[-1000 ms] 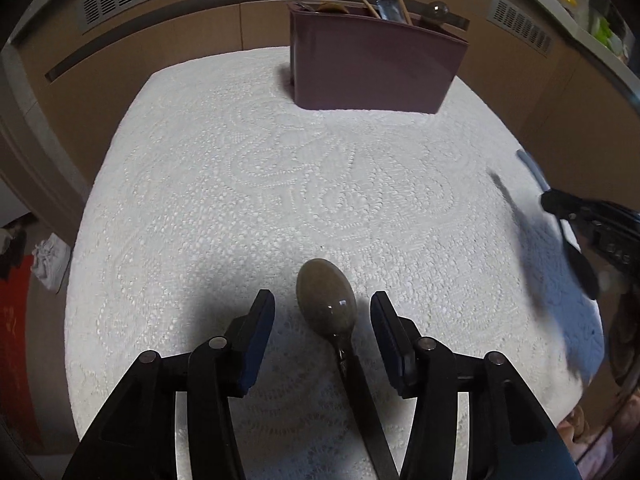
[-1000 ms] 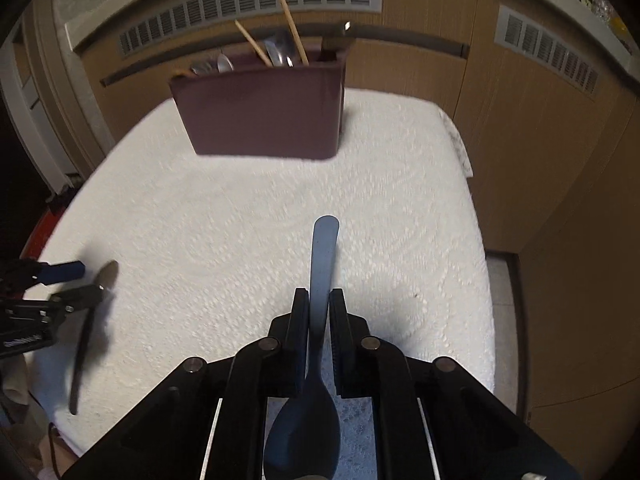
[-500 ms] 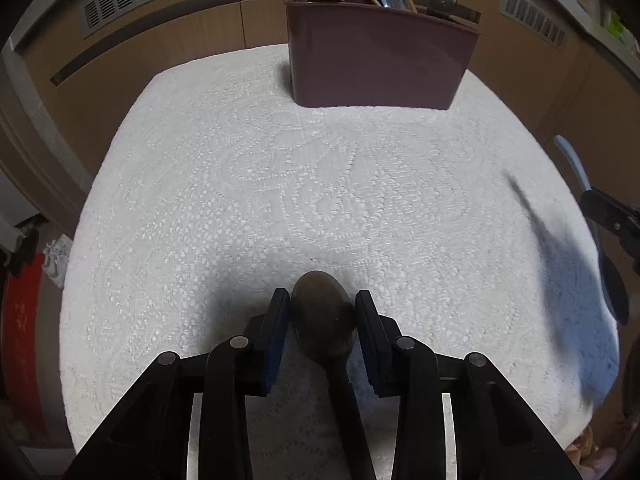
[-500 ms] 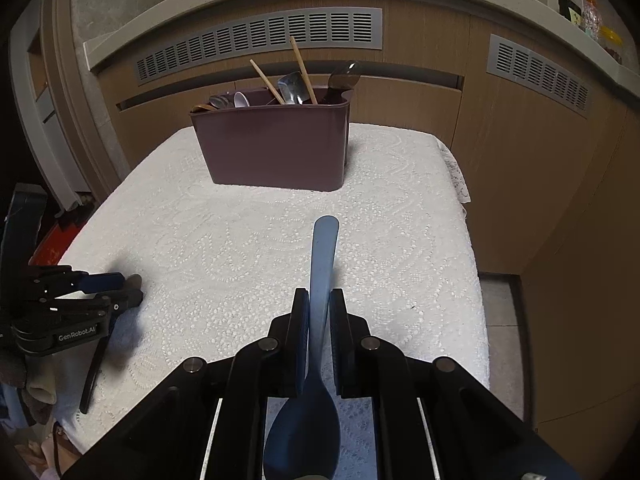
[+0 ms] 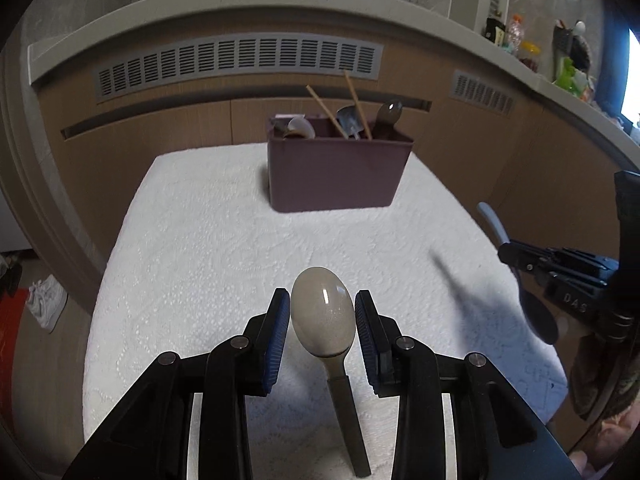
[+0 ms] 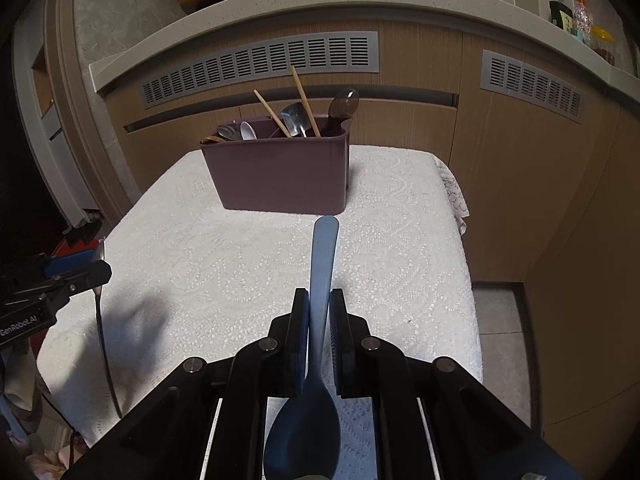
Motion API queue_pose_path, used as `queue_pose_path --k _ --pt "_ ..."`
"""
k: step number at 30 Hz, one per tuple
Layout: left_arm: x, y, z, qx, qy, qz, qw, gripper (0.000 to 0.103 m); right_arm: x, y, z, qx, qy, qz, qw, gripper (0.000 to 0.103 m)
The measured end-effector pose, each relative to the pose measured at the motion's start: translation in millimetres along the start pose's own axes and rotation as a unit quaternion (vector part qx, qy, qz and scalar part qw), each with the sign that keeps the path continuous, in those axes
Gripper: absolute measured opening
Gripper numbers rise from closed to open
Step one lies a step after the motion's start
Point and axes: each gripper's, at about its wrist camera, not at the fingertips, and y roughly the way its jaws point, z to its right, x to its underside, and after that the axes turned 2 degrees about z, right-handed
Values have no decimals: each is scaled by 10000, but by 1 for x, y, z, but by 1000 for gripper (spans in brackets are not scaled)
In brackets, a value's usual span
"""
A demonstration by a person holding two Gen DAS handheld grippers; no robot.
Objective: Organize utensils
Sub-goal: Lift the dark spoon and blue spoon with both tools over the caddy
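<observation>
My left gripper point(image 5: 322, 299) is shut on the bowl of a grey-brown spoon point(image 5: 323, 320). The spoon hangs above the white lace cloth point(image 5: 208, 240) with its handle trailing back under the gripper. My right gripper point(image 6: 320, 300) is shut on the handle of a blue spoon point(image 6: 323, 256); the handle points forward and the bowl lies toward the camera. A maroon utensil holder point(image 5: 336, 176) point(image 6: 280, 176) stands at the table's far side with chopsticks and several spoons in it. The right gripper point(image 5: 516, 254) also shows at the left wrist view's right edge.
Wooden cabinet fronts with grey vents point(image 6: 260, 64) rise right behind the table, under a pale counter carrying bottles. The cloth's right edge point(image 6: 460, 216) drops to a tiled floor. White shoes point(image 5: 46, 300) lie on the floor to the left.
The left gripper's jaws closed on the grey-brown spoon's bowl and lifted it off the cloth. Both views have tipped upward, and the right gripper rose slightly with the blue spoon.
</observation>
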Motion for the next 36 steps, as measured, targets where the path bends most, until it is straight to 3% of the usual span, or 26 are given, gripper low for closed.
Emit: queue_pose_path --k 8,12,17,21,25,30,36 --pt "-14 -3 3 81 70 195 9998 34 -2 0 -2 21 -8 120 9999 9" --pt "-40 -12 5 129 111 495 9986 34 -18 -3 -1 -44 68 328 9994 9" --pt "-107 -38 11 189 359 1290 9908 34 -79 -25 0 -35 -3 1116 9937 9" --pt "-164 -50 15 55 659 1867 9802 34 -144 -51 1 -78 -101 1988 9800 9" --pt "-212 -40 6 -48 676 2174 9737 34 -190 -55 0 48 -176 2585 9658 9" --pt "-245 -12 -13 27 472 2133 9758 34 -219 -26 -2 84 -142 2699 9628 9" --pt "-249 34 -23 34 434 1781 9831 34 -229 21 -8 154 -225 2457 9690 9"
